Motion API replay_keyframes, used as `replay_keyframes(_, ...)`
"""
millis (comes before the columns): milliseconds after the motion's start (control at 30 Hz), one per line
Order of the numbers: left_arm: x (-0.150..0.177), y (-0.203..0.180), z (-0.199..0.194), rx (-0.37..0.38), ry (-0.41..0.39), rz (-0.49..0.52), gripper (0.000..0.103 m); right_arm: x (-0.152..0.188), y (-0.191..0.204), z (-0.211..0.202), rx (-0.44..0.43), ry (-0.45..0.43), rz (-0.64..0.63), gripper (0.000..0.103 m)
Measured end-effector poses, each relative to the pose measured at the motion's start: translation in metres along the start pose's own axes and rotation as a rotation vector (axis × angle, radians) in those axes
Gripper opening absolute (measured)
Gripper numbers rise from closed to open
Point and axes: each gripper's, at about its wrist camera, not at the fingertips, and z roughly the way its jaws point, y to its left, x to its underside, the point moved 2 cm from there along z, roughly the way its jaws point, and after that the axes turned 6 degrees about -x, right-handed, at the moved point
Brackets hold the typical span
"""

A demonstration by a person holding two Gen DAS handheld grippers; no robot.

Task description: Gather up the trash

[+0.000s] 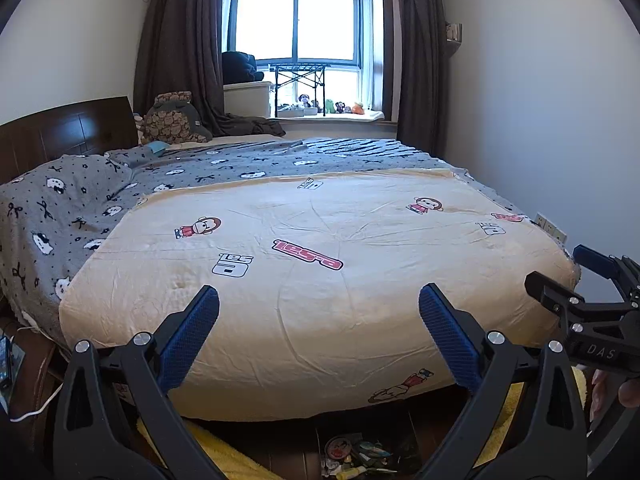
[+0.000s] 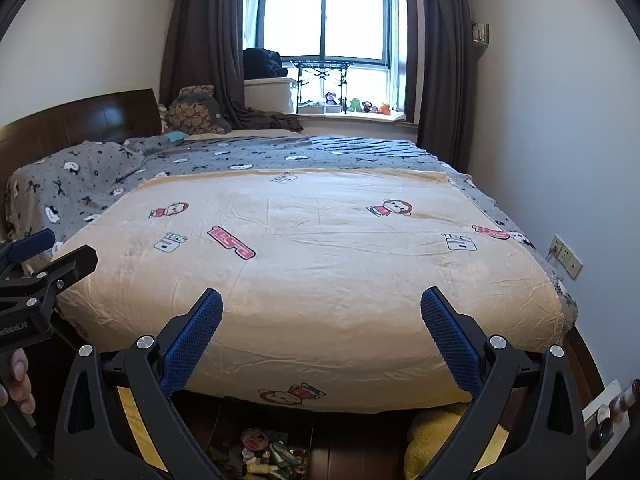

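A small pile of trash [image 1: 360, 458], wrappers and a round lid, lies on the dark wood floor at the foot of the bed; it also shows in the right wrist view [image 2: 272, 454]. My left gripper [image 1: 319, 300] is open and empty, held above the bed's near edge, above and behind the trash. My right gripper [image 2: 321, 302] is open and empty at the same height. Each gripper shows at the edge of the other's view: the right one [image 1: 576, 268] and the left one [image 2: 60, 252].
A bed with a cream cartoon blanket [image 1: 320, 264] and grey cover [image 1: 72, 208] fills the room ahead. A yellow fluffy mat [image 2: 436, 436] lies on the floor at right. A wall [image 2: 560, 120] with a socket [image 2: 566, 256] stands close on the right. A white cable [image 1: 36, 408] hangs at left.
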Motion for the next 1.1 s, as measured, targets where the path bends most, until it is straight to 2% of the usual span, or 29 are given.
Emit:
replay_keyframes(200, -0.0024, -0.0004, -0.0033, 0.001, -0.009, 0.002, 0.095, -0.0056, -0.0046, -0.0079, 0.026, -0.025, 0.006, 0.1)
replay_keyframes(1100, -0.0025, -0.0046, -0.0067, -0.007, -0.019, 0.015, 0.095, -0.0074, 0.0005, -0.0087, 0.003, -0.024, -0.001, 0.1)
